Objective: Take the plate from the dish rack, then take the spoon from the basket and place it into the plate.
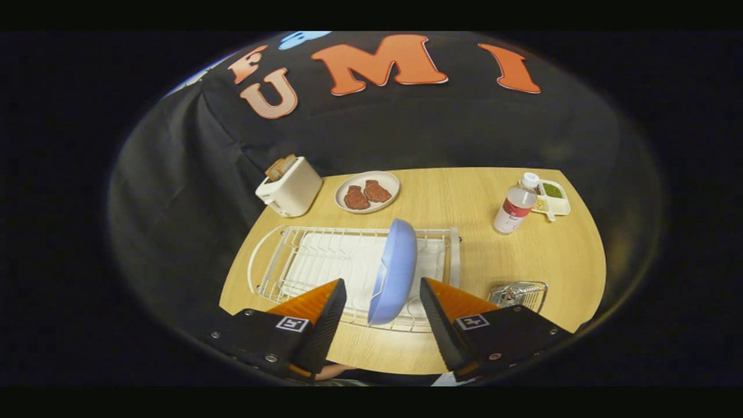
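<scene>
The gripper [383,296] has two wedge-shaped fingers with ribbed inner faces, standing apart; each sits on a dark, blocky mount with small screws and a square black-and-white marker; behind, perhaps a hand.

A white toaster [290,187] with bread in its slots stands far left on the wooden table [464,191]. A plate of two meat patties [367,192] lies right of it. Far right, a water bottle [515,204] stands beside a small divided dish [555,197].

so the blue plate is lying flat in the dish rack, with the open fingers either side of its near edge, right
Not quite: the gripper view shows the blue plate standing on edge in the dish rack, not lying flat. The rest holds: the gripper is open, one finger on either side of the plate's near edge, neither pressing on it.
</scene>
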`<state>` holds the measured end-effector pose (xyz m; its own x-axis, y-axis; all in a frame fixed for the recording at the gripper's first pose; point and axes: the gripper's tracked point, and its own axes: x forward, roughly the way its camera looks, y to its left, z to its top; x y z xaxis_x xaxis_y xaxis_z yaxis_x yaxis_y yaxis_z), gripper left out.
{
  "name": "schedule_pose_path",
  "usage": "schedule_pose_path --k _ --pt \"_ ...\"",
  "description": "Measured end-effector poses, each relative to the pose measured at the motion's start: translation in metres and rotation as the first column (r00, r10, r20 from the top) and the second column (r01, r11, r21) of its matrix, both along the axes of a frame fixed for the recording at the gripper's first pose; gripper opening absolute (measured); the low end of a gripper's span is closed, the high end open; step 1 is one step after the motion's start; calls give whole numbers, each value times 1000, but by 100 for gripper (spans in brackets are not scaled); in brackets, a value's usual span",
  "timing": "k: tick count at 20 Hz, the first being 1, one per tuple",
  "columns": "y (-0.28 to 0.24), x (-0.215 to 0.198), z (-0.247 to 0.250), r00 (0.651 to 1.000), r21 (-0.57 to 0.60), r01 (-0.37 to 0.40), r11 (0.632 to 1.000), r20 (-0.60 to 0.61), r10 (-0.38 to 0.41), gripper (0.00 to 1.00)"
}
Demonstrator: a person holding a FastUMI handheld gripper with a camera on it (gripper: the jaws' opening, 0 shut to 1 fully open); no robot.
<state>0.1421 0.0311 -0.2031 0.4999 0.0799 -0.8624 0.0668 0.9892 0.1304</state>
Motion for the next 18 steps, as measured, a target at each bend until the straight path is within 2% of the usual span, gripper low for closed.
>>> schedule_pose_path --k 3,5,7,12,18 --pt "-4 7 -20 998 -14 36 999 -60 -37 73" --pt "-7 12 -32 995 -37 52 998 -89 -55 64" --pt "-1 14 -41 992 -45 46 998 -119 -51 56" --pt "-2 19 -70 979 -139 32 990 -195 -59 44" --pt "-22 26 -70 972 -263 81 961 -191 -134 32"
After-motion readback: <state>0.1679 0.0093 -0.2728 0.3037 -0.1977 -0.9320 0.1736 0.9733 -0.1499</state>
